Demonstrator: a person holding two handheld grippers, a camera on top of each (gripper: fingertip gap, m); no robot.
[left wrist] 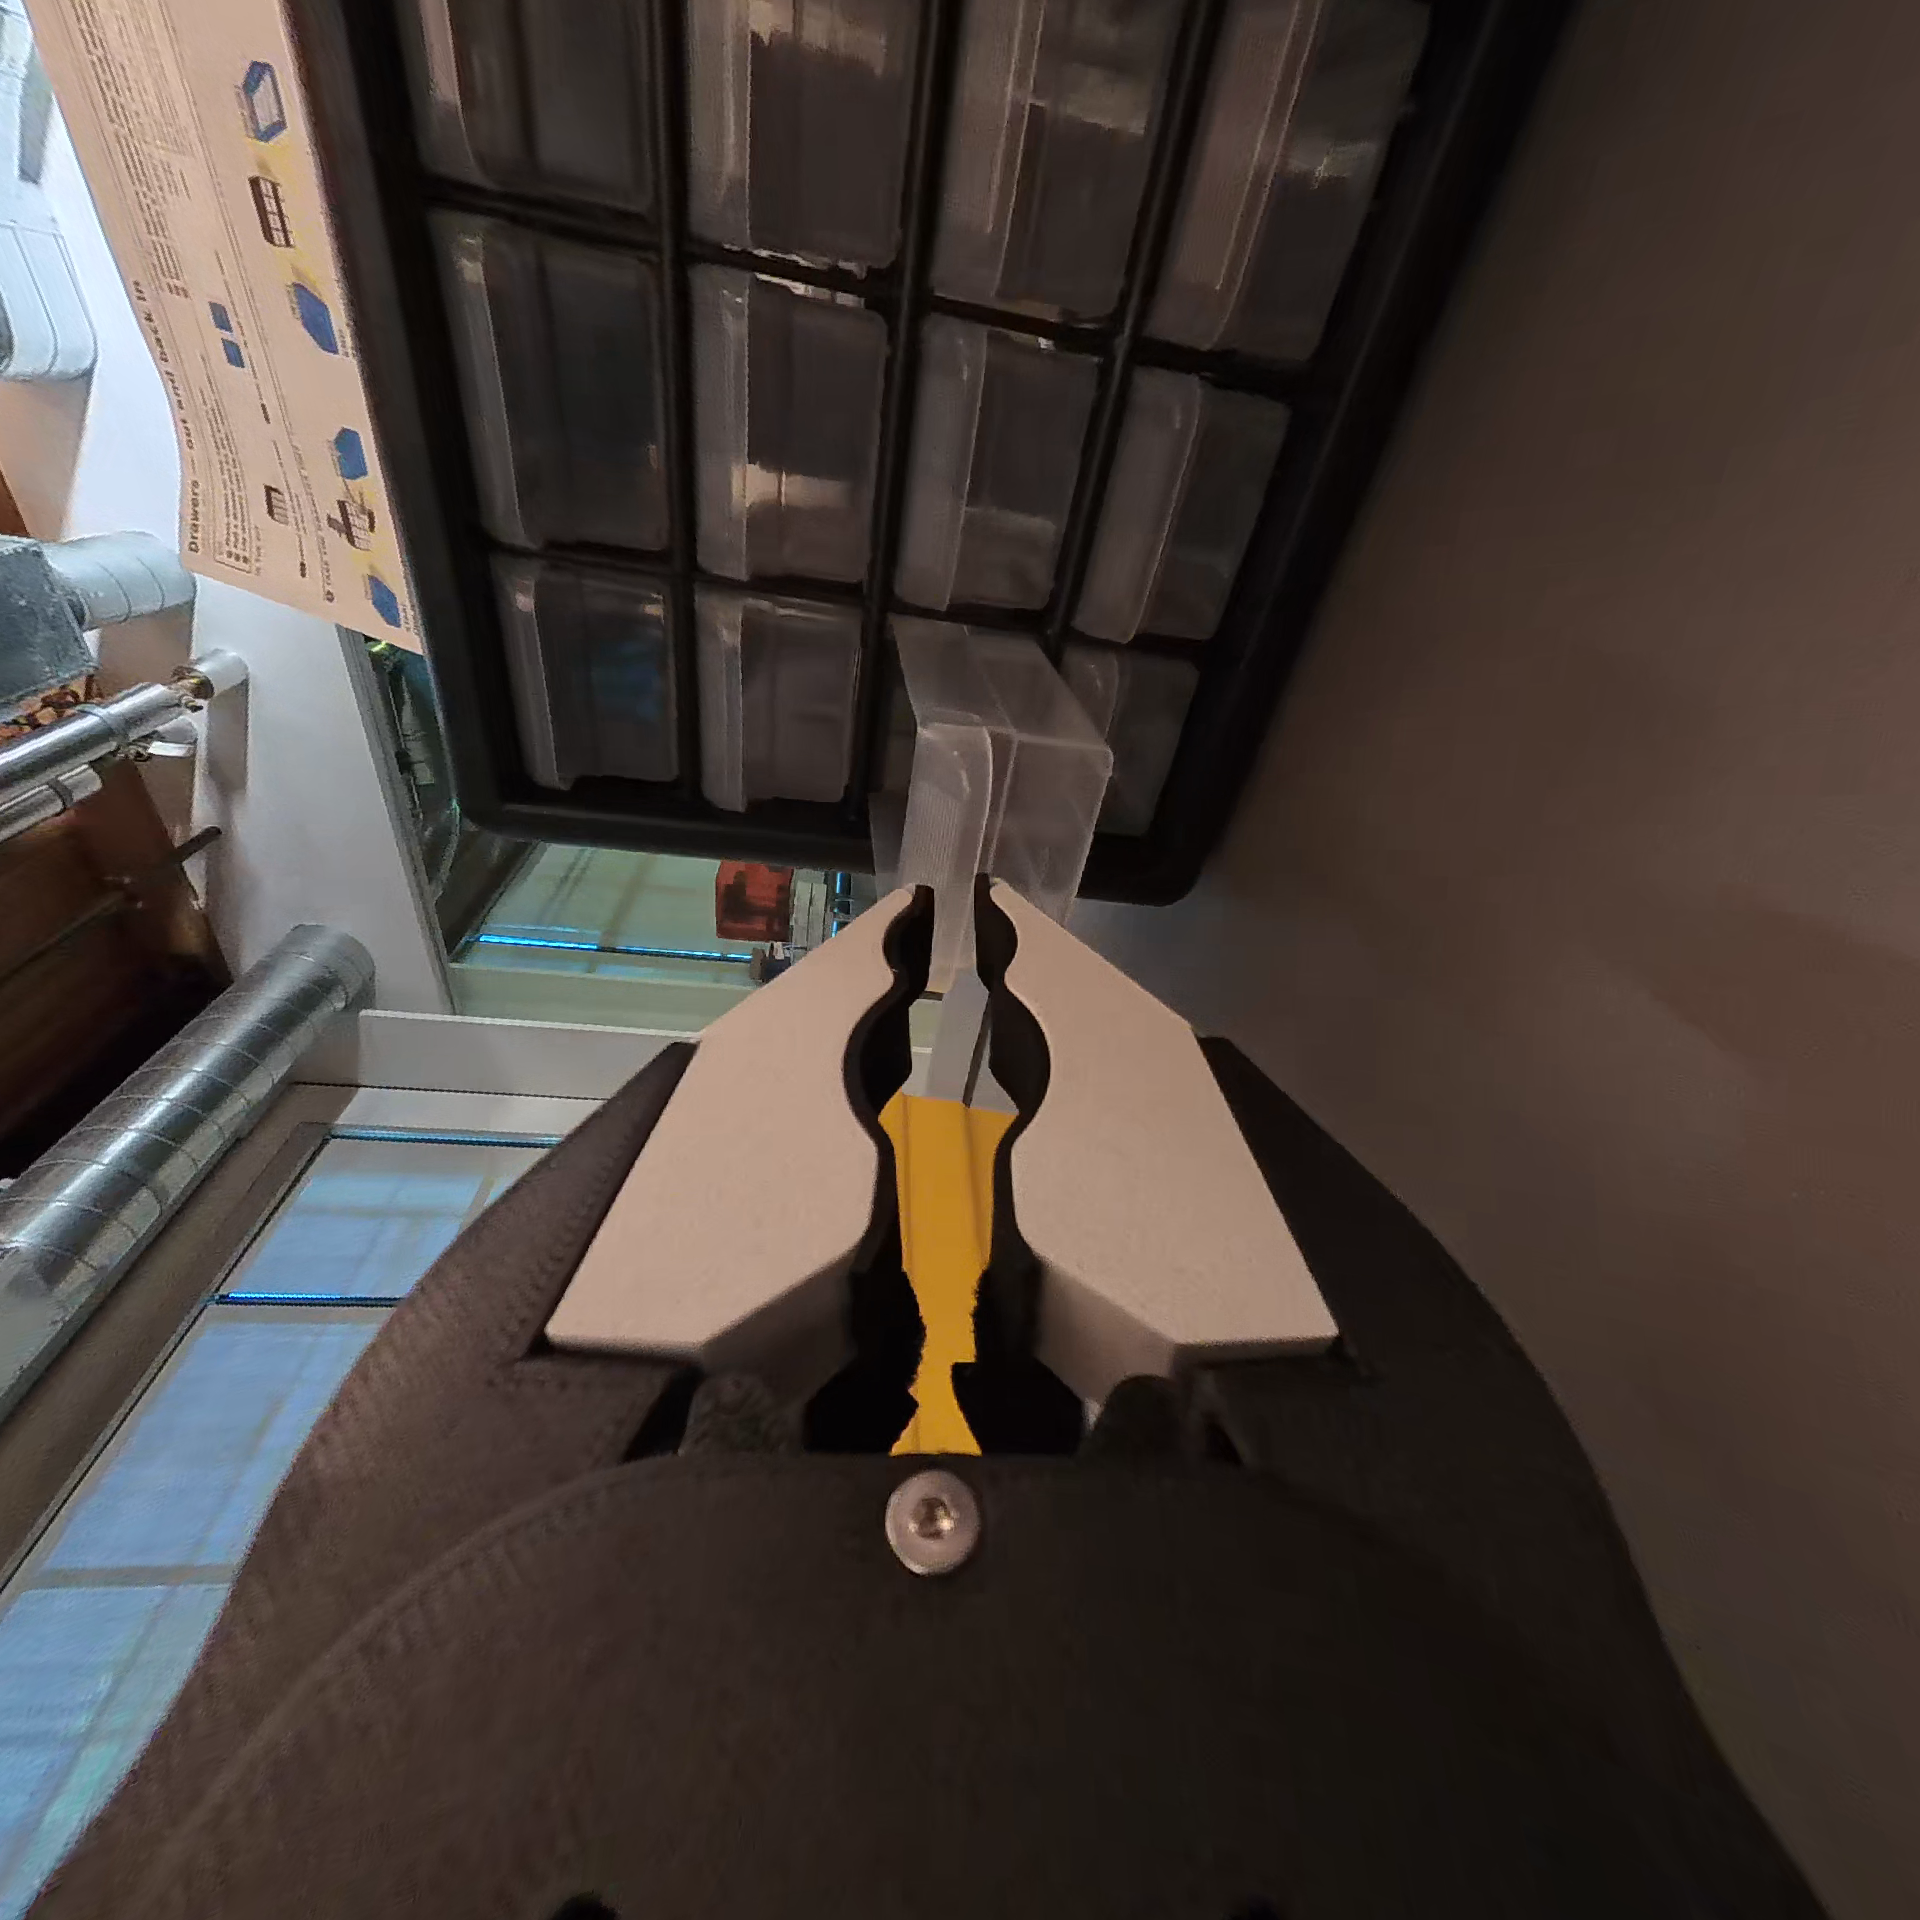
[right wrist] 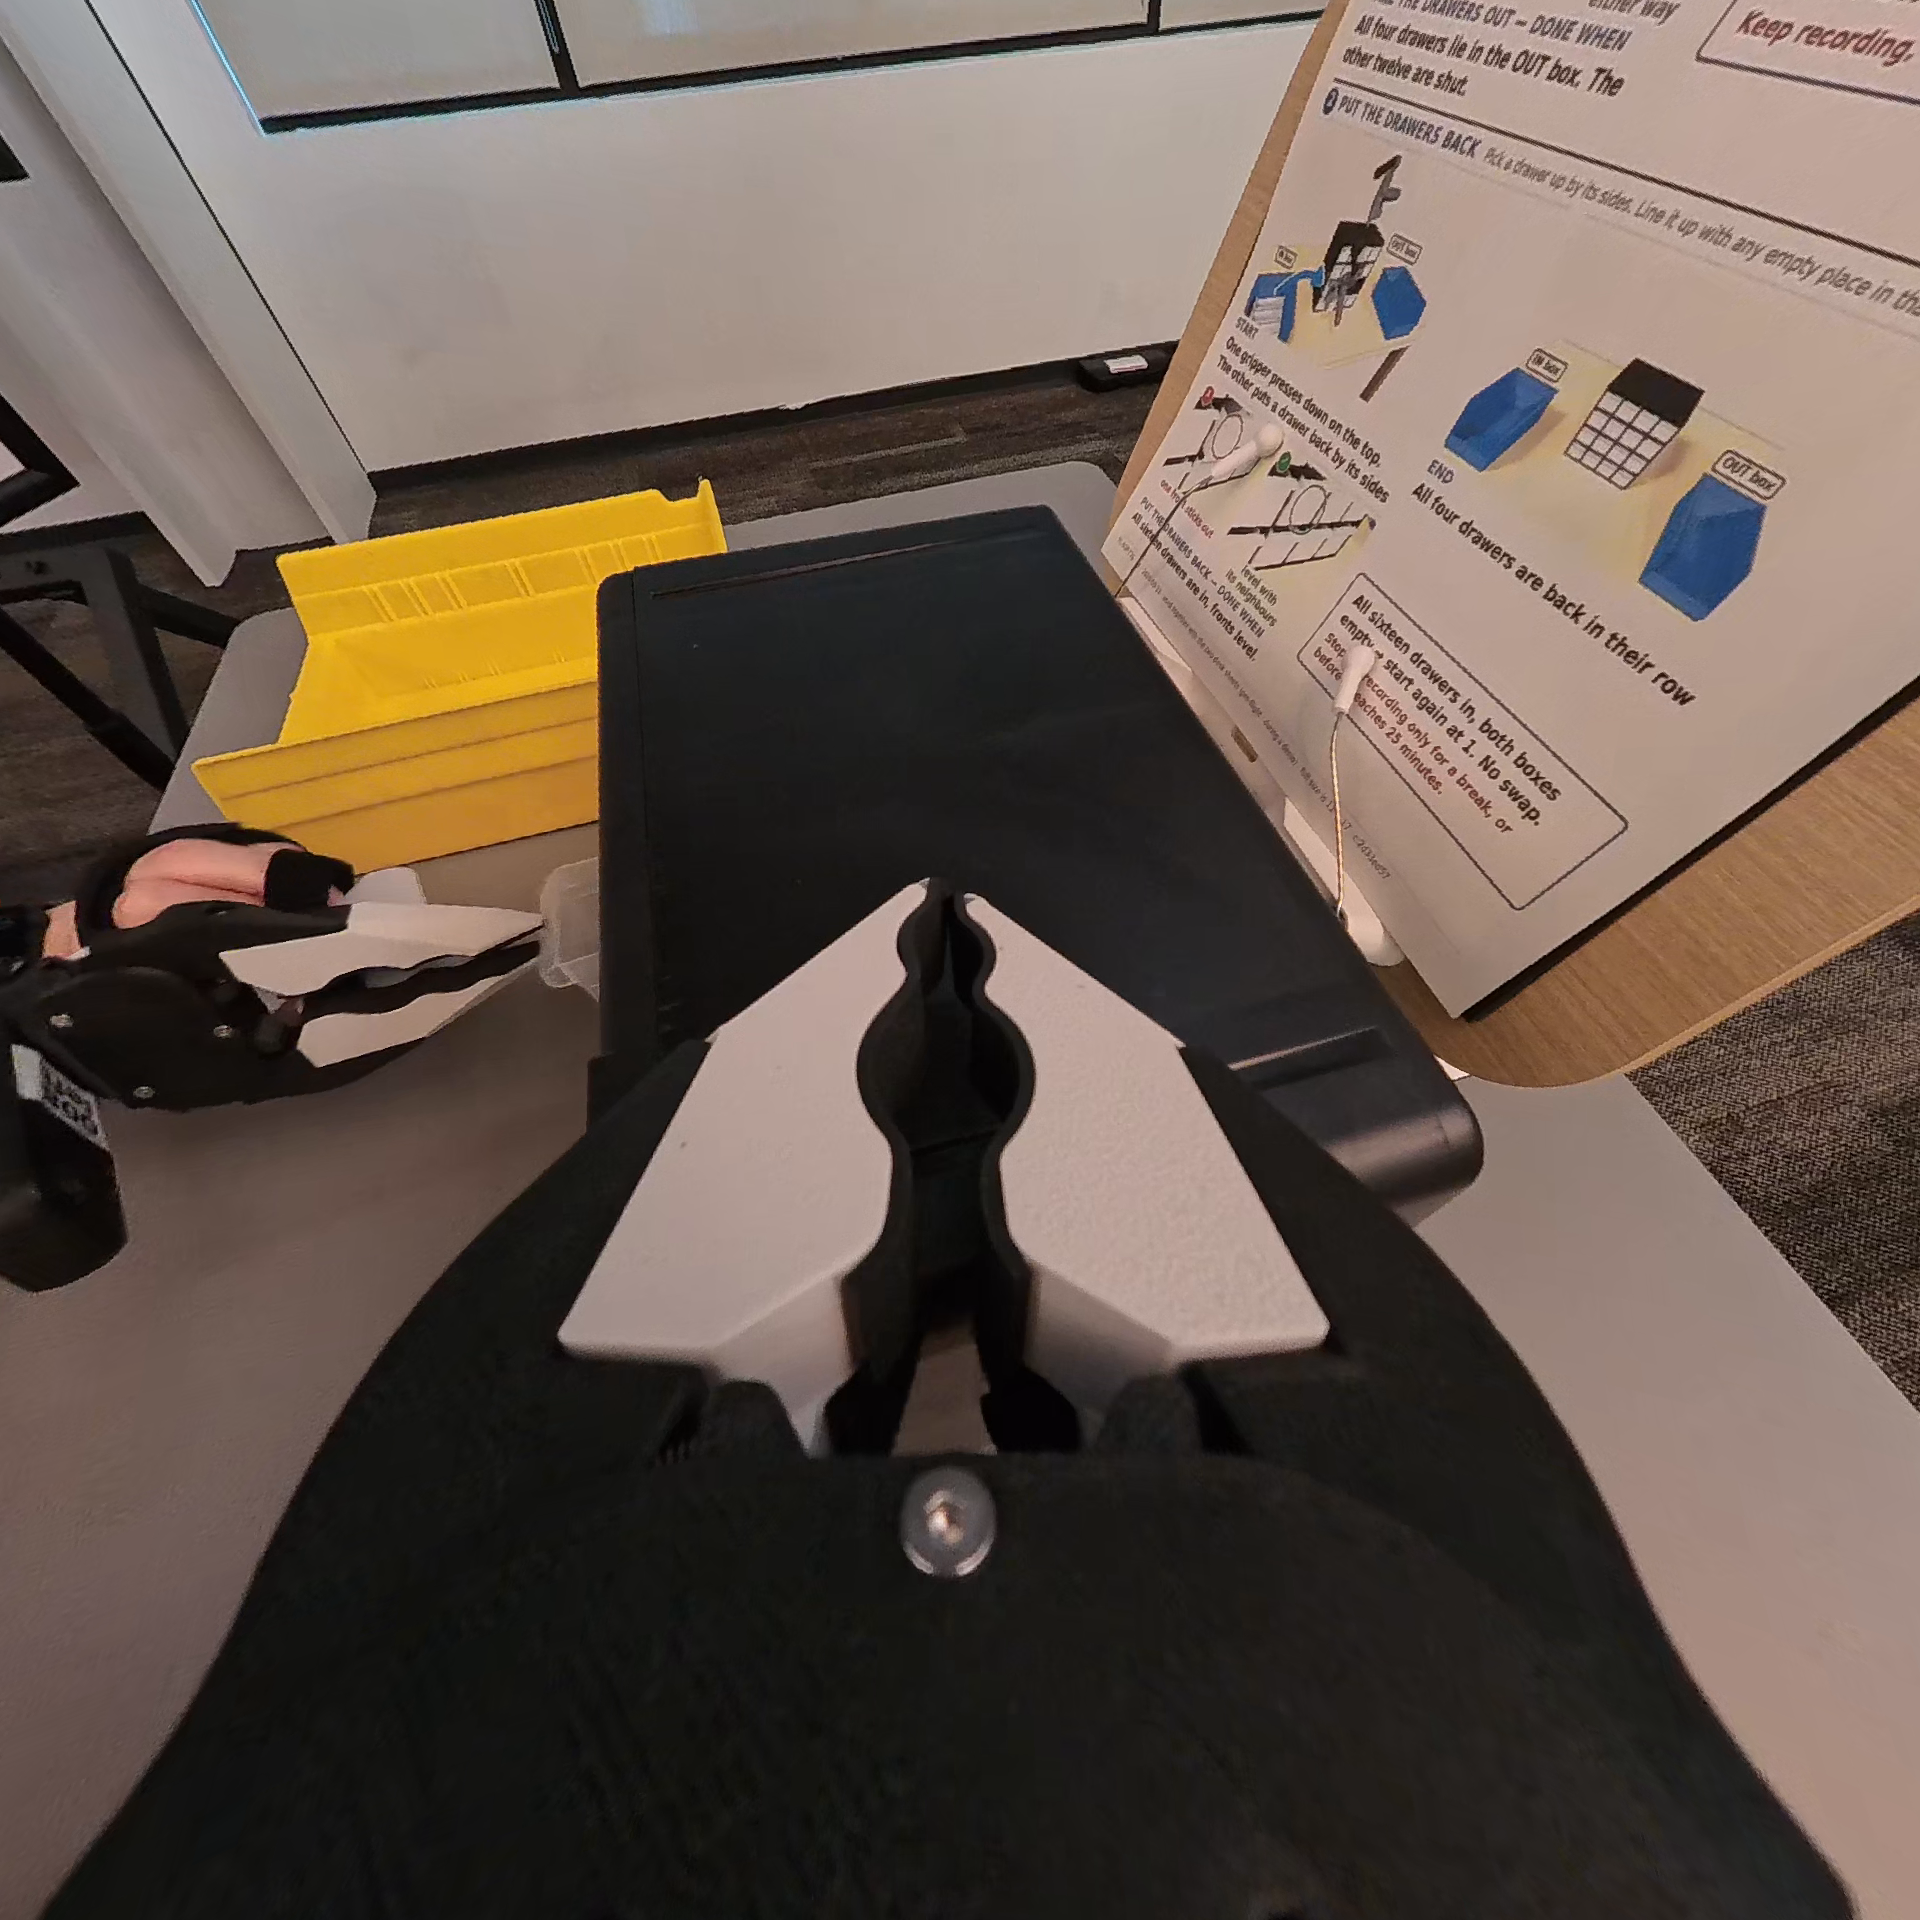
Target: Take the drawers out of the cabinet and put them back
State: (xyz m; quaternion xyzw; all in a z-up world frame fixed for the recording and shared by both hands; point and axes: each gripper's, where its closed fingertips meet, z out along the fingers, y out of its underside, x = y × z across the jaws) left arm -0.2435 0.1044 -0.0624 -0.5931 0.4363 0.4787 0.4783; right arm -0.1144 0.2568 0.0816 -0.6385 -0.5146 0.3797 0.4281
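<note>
The black cabinet (left wrist: 400, 343) holds a grid of clear plastic drawers; this view is turned on its side. My left gripper (left wrist: 958, 899) is shut on the front handle of one clear drawer (left wrist: 1023, 727) in the end row, which sticks partly out of its slot. In the right wrist view, my right gripper (right wrist: 943, 891) is shut and empty, with its tips on the flat top of the cabinet (right wrist: 883, 707). That view also shows the left gripper (right wrist: 535, 940) at the cabinet's front, holding the drawer (right wrist: 571, 925).
A yellow bin (right wrist: 447, 707) stands on the grey table (right wrist: 260, 1299) left of the cabinet, beyond the left gripper. A printed instruction board (right wrist: 1558, 416) leans at the right of the cabinet. Carpet floor and a white wall lie beyond. The tips of one gripper are about 25 cm away from the tips of the other.
</note>
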